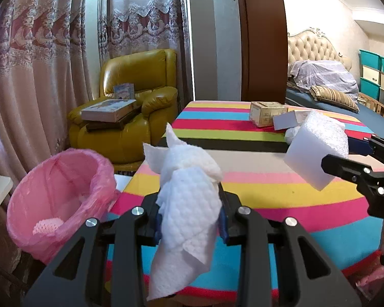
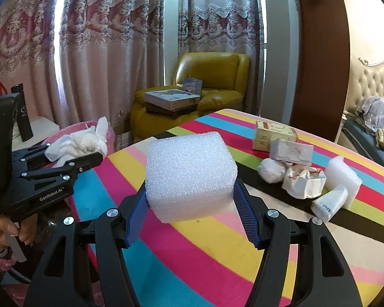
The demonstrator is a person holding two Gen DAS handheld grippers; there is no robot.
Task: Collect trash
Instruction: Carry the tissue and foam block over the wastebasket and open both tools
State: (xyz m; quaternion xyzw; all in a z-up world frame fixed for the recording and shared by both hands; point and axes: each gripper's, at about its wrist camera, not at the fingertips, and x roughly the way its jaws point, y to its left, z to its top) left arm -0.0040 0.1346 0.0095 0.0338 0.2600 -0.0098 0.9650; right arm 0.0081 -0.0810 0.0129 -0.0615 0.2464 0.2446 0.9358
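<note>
The crumpled white paper towel is pinched between the blue pads of the left gripper, whose jaws are closed tight on it. The towel's long way runs up and down, with one pointy end sticking up above the jaws and a loose flap hanging below them. The round bin with the pink plastic bag liner sits to the left of the towel and lower down, just past the left edge of the table with the bright striped cloth. Its mouth is open and tips a little toward the gripper, and something pale already lies in the bottom. I think the next move turns on this: the towel must go left and a bit forward until it is over the bin's mouth, and then the jaws can let go. The left gripper is much nearer to the bin. It is held about level over the near left part of the table. The right gripper holds a white foam block between its blue pads, with the jaws spread wide to fit it and pressing on both sides. It floats above the middle of the table, pointing toward the far left corner. More trash waits by the far right edge: a ball of white paper, a crumpled wrapper, a small white tube, and a piece of white foam sheet.
</note>
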